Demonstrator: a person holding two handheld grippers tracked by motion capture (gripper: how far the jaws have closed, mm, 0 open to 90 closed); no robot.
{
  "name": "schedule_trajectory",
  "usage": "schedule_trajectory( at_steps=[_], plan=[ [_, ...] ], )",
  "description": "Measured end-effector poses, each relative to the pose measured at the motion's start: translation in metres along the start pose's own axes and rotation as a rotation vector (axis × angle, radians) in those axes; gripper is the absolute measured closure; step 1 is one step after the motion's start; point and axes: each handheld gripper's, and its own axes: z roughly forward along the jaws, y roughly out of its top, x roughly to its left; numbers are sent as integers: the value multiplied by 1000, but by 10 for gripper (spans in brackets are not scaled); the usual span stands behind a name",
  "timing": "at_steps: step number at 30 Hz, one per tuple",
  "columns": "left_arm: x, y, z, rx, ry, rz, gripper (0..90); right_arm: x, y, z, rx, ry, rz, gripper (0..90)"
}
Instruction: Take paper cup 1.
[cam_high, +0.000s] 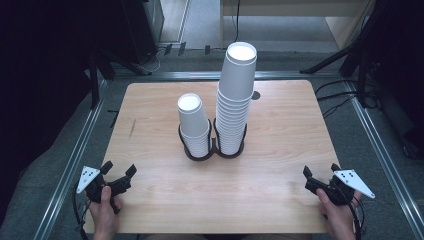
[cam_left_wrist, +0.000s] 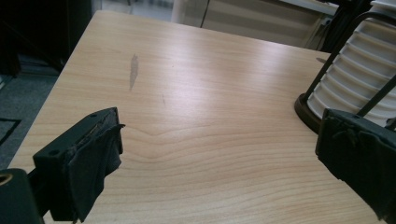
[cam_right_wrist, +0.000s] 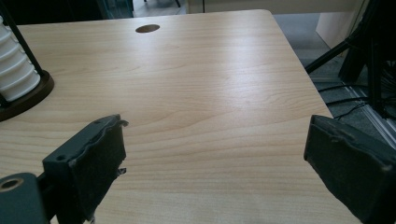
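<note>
Grey floor and dark stands lie all around a light wooden table (cam_high: 280, 165). Near the middle of the table sits a dark wire holder (cam_high: 212, 150) with two rings. One ring holds a short stack of white paper cups (cam_high: 192, 125). The other ring, just beside it, holds a tall stack of white paper cups (cam_high: 235, 100) that leans a little at the top. Both stacks stand upright in their rings and touch the holder.

At the near left corner of the table, a hand holds the left gripper (cam_high: 120, 172). Its jaws are wide apart with only bare wood between them. At the near right corner, the other hand holds the right gripper (cam_high: 320, 172). Its jaws are apart too and grip nothing. Both grippers are well apart from the cups. A small round hole (cam_right_wrist: 147, 28) shows near the far edge of the table.
</note>
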Motion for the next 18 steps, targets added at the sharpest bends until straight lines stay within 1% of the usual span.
schedule_trajectory(
  at_steps=[1,2,4,5,6,7,8,9,10,11,12,13,14,16,17,18],
  plan=[
    [0,0,0,0,0,0,6,0,0,0,0,0,0,53],
    [-3,0,1,0,-13,21,6,1,1,0,-1,-9,1,53],
    [-5,1,1,-1,-12,22,6,3,2,0,-6,-12,-7,53],
    [-8,2,1,-8,-17,22,6,3,2,0,-6,-12,-7,53],
    [-11,3,1,-17,-24,16,6,5,8,-1,-11,-17,-14,53],
    [-13,4,1,-23,-35,8,6,5,8,-1,-11,-17,-14,53],
    [-20,7,2,-29,-50,15,5,7,15,-2,-26,-1,-5,53],
    [-20,7,2,-29,-50,15,5,7,15,-2,-26,-1,-5,53],
    [-28,11,4,-37,-67,8,6,10,22,-4,-40,17,5,53],
    [-28,11,4,-37,-67,8,6,10,22,-4,-40,17,5,53],
    [-36,15,7,-45,-74,7,6,15,29,-5,-47,32,8,53],
    [-36,15,7,-45,-74,7,6,15,29,-5,-47,32,8,53],
    [-42,19,10,-52,-81,13,6,16,31,-6,-52,36,5,53],
    [-53,26,14,-51,-92,29,6,22,39,-7,-59,55,8,53],
    [-57,28,15,-52,-88,35,6,24,43,-8,-62,64,9,54],
    [-67,31,18,-41,-79,43,6,29,49,-10,-70,69,4,60]
  ],
)
